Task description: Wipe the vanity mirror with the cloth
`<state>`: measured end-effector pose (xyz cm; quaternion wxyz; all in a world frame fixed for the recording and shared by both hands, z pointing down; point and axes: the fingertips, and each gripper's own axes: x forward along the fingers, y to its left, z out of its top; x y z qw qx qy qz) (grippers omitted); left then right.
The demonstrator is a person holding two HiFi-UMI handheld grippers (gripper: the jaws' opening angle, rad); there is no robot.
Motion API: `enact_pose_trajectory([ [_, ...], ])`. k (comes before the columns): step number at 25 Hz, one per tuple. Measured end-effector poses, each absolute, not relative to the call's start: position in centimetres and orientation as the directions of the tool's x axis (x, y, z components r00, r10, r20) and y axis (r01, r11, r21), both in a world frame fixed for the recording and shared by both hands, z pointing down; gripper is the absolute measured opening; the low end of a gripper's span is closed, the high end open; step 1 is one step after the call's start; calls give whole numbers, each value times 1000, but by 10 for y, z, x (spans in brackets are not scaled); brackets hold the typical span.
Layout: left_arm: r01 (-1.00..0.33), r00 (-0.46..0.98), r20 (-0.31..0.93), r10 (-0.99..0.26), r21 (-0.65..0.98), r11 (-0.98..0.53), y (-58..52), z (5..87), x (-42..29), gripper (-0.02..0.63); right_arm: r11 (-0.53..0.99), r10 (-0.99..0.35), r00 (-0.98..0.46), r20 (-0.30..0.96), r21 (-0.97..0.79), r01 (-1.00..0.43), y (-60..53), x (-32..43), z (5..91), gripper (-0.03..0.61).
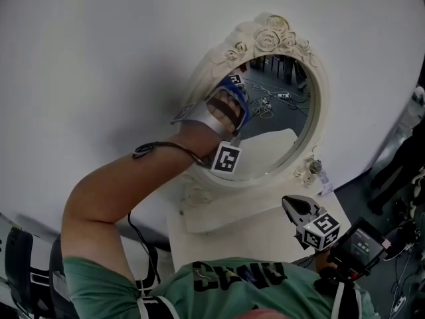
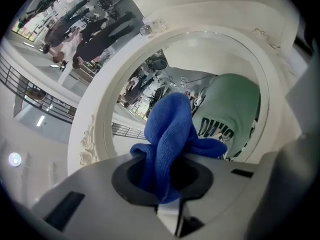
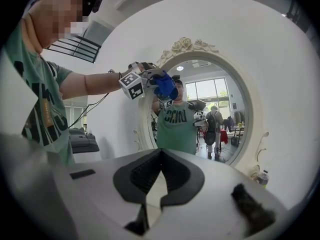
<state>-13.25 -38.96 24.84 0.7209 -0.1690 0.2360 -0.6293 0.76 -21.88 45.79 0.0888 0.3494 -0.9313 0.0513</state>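
Left gripper view: my left gripper [image 2: 167, 184] clamps the cloth [image 2: 170, 129], bunch pointing along the jaws at the mirror [image 2: 225, 59]. Right gripper [image 3: 157, 176] jaws together, empty.

Head view from above, left gripper view close, right farther, all toward mirror [image 1: 282, 128]

Green T-shirt [image 1: 279, 294] (black lettering), black forearm cable [image 1: 149, 150], grey left gripper [image 1: 231, 105], marker cube [image 1: 226, 159]
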Motion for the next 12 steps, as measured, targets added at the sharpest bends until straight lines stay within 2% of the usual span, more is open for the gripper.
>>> enact_pose_trajectory([
  [6, 833, 113, -120, -986, -530, 160, -403, 251, -103, 71, 722, -674, -716, 183, -43, -691, -221, 35, 460, 8],
  [12, 827, 169, -104, -980, -526, 199, -429, 259, -39, 71, 671, -718, -670, 190, -69, -738, -216, 75, 469, 8],
])
